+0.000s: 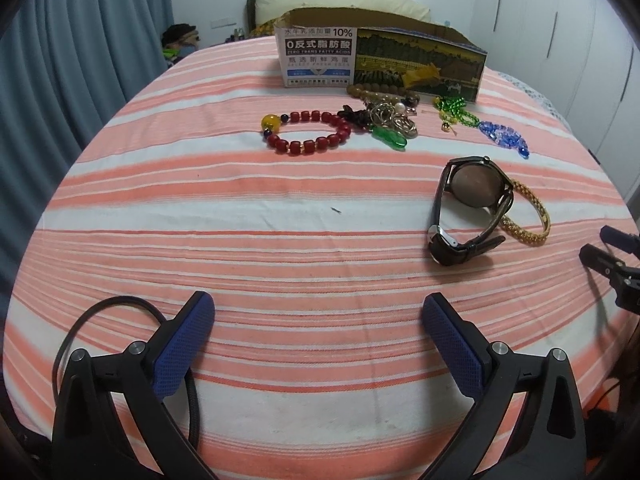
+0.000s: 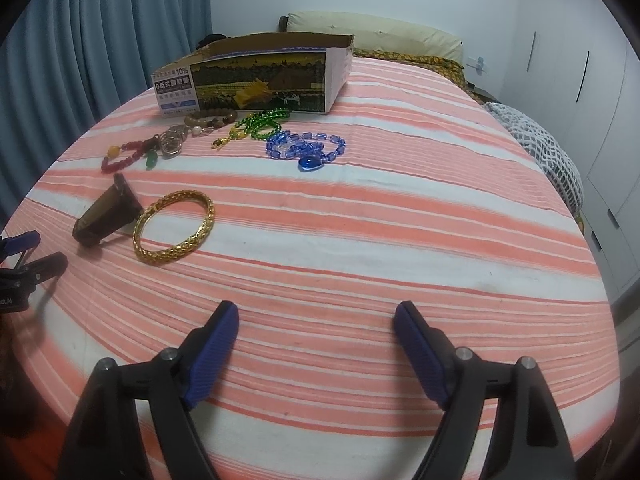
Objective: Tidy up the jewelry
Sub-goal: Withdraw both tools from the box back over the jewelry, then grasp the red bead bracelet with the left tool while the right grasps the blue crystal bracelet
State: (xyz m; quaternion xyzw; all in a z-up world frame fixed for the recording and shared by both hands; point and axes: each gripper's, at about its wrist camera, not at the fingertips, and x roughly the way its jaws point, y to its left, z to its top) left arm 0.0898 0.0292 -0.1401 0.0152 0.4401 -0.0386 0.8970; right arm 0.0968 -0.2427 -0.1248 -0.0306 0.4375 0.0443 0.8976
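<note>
Jewelry lies on a striped bedspread before an open cardboard box (image 1: 380,60) (image 2: 260,76). A red bead bracelet (image 1: 308,132) (image 2: 120,158), a tangle of metal rings with a green pendant (image 1: 392,124), brown beads (image 2: 210,117), green beads (image 1: 456,110) (image 2: 262,122) and blue beads (image 1: 506,136) (image 2: 306,148) sit nearest the box. Closer lie a dark watch (image 1: 472,208) (image 2: 106,216) and a gold bangle (image 1: 528,216) (image 2: 174,226). My left gripper (image 1: 318,314) and right gripper (image 2: 316,320) both hover open and empty over bare bedspread.
Pillows (image 2: 376,32) lie beyond the box at the head of the bed. Blue curtains (image 1: 68,60) hang on the left and white wardrobe doors (image 2: 568,64) stand on the right. A netted cloth (image 2: 544,148) sits at the bed's right edge.
</note>
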